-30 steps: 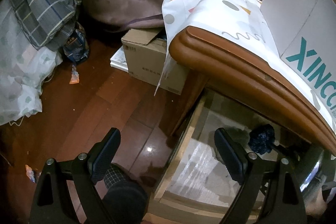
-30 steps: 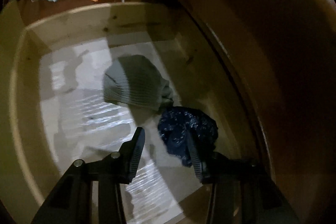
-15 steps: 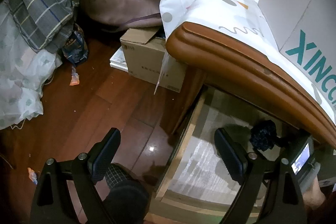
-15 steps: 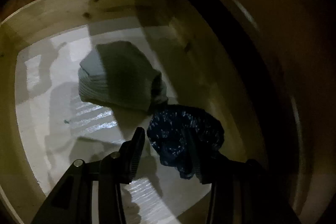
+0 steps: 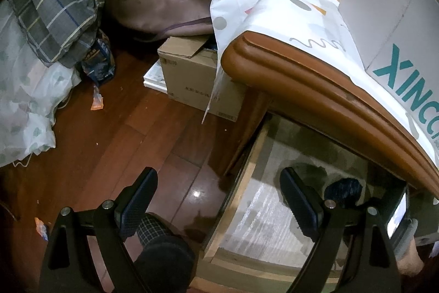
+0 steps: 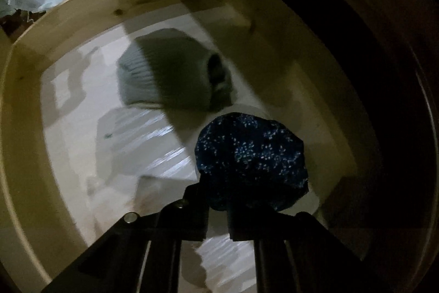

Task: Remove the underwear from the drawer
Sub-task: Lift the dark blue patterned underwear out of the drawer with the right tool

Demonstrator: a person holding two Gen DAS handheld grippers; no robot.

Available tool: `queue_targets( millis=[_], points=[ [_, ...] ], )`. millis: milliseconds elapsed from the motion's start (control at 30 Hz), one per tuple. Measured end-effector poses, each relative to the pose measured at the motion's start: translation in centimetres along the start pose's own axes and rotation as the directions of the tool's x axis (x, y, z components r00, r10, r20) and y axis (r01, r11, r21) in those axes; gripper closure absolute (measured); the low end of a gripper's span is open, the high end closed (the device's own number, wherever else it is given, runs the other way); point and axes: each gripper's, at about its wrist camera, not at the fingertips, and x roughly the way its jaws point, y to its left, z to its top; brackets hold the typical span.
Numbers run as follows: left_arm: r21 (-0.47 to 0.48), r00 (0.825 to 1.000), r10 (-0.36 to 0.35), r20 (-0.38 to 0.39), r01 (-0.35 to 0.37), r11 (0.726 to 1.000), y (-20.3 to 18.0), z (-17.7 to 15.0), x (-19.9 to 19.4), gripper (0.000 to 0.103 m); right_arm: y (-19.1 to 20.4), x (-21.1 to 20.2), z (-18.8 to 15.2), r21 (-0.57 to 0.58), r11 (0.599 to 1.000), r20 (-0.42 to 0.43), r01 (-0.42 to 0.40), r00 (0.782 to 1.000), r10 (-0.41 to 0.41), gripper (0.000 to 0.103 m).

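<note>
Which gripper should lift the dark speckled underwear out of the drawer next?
Right. The right gripper has just closed its fingers on the dark speckled underwear inside the drawer; the left gripper hangs open over the drawer's edge.

Right gripper [image 6: 216, 213] just closed, pointing steeply down; left gripper [image 5: 219, 202] wide apart.

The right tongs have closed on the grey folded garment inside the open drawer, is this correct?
Not quite. In the right wrist view the right tongs, which have just been closing, are shut on the dark blue speckled underwear. The grey folded garment lies apart, farther back in the open drawer.
</note>
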Motion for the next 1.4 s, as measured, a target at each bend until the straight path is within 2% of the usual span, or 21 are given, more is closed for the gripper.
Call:
queue_targets(
  millis=[133,233,300,400,433,500,567,733,1000,1400],
  points=[
    [0.006,1.000,0.002,0.006,-0.002,1.000,-0.2,-0.1,-0.1,0.014,0.8,-1.3,-0.5,-0.012,0.999,-0.001,-0.042,0.999,0.042,0.094],
    [0.013,1.000,0.004,0.002,-0.004,1.000,-0.3,-0.2,0.0,0.014,1.4,-2.1,-0.2,-0.048,0.998,0.013,-0.028,0.999,0.029,0.089],
    [0.012,1.000,0.002,0.000,-0.002,1.000,-0.3,-0.3,-0.1,0.014,1.1,-2.3,-0.2,-0.055,0.998,0.025,-0.023,0.999,0.025,0.083],
    [0.014,1.000,0.001,-0.004,-0.001,1.000,-0.3,-0.3,-0.1,0.014,0.4,-3.2,0.1,-0.041,0.999,0.045,-0.036,0.998,0.038,0.065],
    [0.015,1.000,0.000,-0.003,0.000,1.000,-0.3,-0.3,0.0,0.014,1.2,-3.7,0.3,-0.044,0.998,0.055,-0.039,0.998,0.041,0.057],
    [0.020,1.000,0.000,-0.003,0.000,1.000,-0.4,-0.3,-0.1,0.014,1.3,-4.2,0.5,-0.065,0.998,0.072,-0.018,0.997,0.023,0.053],
    [0.025,1.000,-0.001,-0.004,0.001,1.000,-0.4,-0.3,0.0,0.014,1.8,-3.8,0.7,-0.088,0.996,0.069,-0.005,0.998,0.011,0.044],
    [0.042,1.000,0.008,-0.005,-0.008,0.999,-0.7,-0.4,0.3,0.014,1.6,-0.6,1.7,-0.124,0.992,0.055,0.013,0.998,-0.007,0.042],
    [0.068,1.000,0.011,-0.022,-0.010,0.998,-1.3,-0.6,0.6,0.014,0.6,1.9,1.9,-0.120,0.992,0.035,0.026,0.999,-0.022,0.036],
    [0.089,0.999,0.010,-0.034,-0.007,0.996,-1.7,-0.8,1.1,0.014,-0.7,3.3,2.1,-0.046,0.999,0.042,-0.029,0.999,0.031,0.036]
  ],
)
